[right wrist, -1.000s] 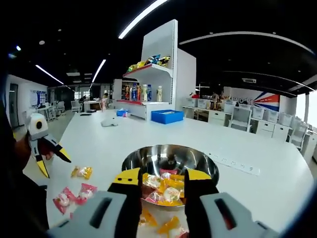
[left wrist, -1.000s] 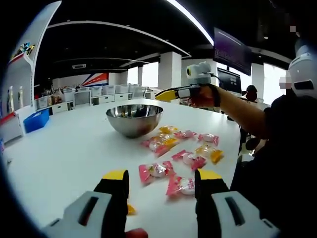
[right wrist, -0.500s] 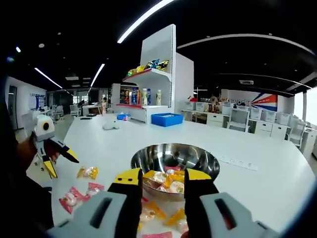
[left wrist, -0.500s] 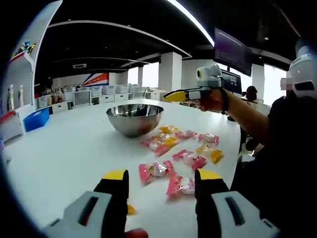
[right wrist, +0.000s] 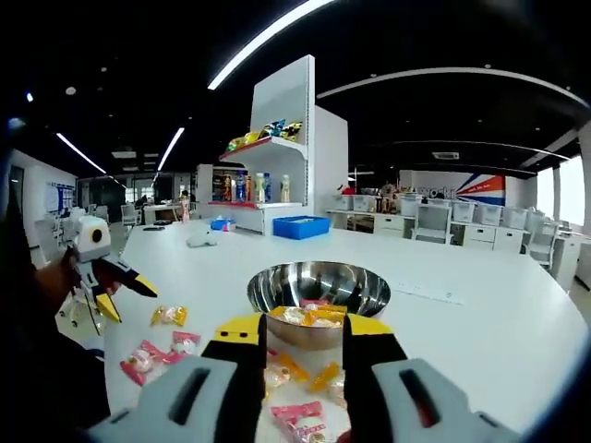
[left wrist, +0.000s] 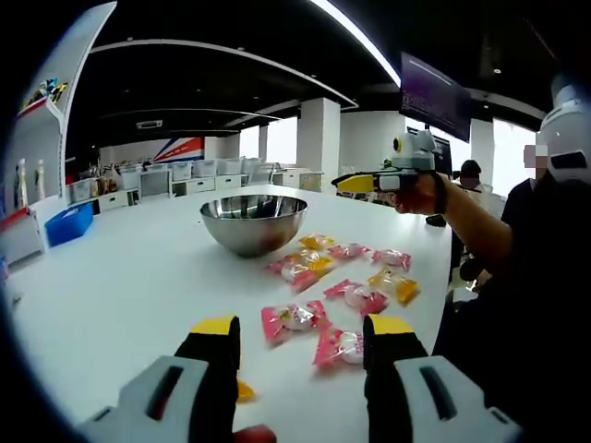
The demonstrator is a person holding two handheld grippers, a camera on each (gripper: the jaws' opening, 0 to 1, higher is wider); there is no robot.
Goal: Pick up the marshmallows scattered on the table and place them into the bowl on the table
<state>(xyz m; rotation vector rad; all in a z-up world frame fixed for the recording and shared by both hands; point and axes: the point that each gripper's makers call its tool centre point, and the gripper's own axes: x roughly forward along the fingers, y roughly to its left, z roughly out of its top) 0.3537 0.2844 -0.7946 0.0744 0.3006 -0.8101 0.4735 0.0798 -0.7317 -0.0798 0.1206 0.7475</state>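
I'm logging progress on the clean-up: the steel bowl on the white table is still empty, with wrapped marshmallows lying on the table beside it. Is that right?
Not quite. The steel bowl already holds several wrapped marshmallows, as the right gripper view shows. The rest stands: it sits on the white table, with more wrapped marshmallows lying on the table beside it, seen in the left gripper view.

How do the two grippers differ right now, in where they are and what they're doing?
The left gripper sits low over the table, above the near pink marshmallow packets; the right gripper hangs higher, beside the bowl. The left gripper faces the loose packets; the right gripper faces the bowl and the marshmallows inside. Both are open, empty, yellow-tipped.
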